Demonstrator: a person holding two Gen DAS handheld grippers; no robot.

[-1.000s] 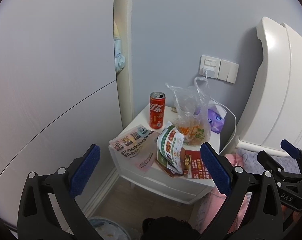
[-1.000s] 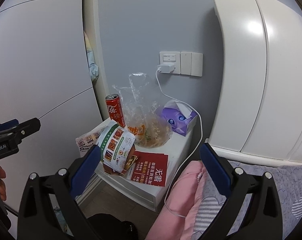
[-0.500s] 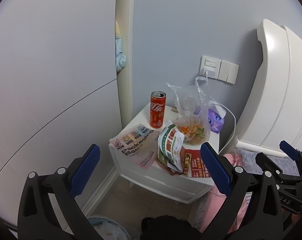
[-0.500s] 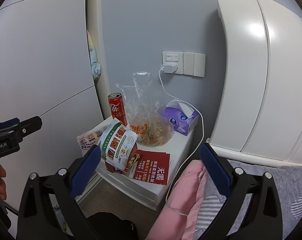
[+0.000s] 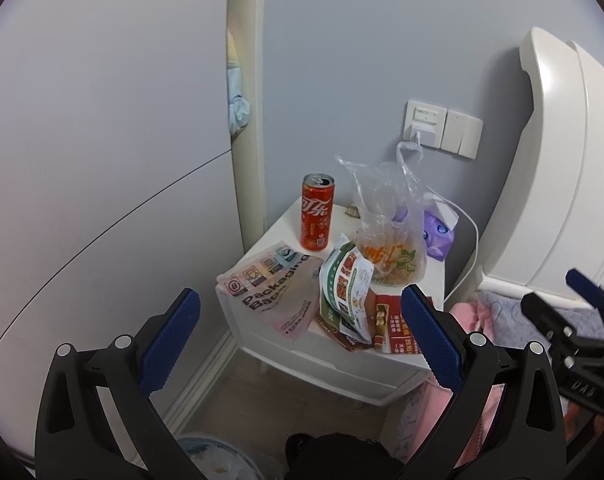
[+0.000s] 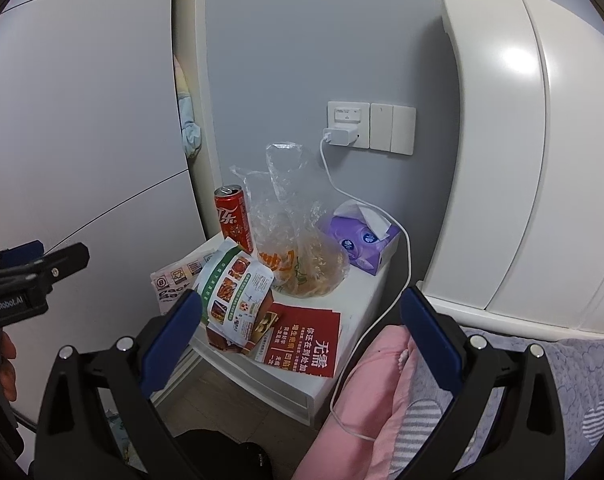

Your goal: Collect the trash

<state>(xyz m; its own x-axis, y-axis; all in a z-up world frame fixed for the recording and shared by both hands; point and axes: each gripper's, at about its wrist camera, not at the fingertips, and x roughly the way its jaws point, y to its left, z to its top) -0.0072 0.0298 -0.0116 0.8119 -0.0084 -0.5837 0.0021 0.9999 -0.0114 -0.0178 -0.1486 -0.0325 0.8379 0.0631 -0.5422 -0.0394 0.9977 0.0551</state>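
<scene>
Bedroom corner, white bedside table [image 5: 397, 380] ahead of both hand-held grippers, left [image 5: 298, 336] and right [image 6: 302, 330], each wide open, empty. Trash on table: red can [image 5: 317, 212], snack packet [image 5: 343, 286], plastic bag [image 5: 389, 232], flyers. Risk: careless reach topples can, possibly spilling.

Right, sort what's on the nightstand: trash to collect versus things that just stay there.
Trash to collect:
red soda can
clear plastic bag with food residue
green snack packet
pink packaging bag
red flyer

Just lying about:
purple tissue box
white charger and its cable
pink bedding
</scene>
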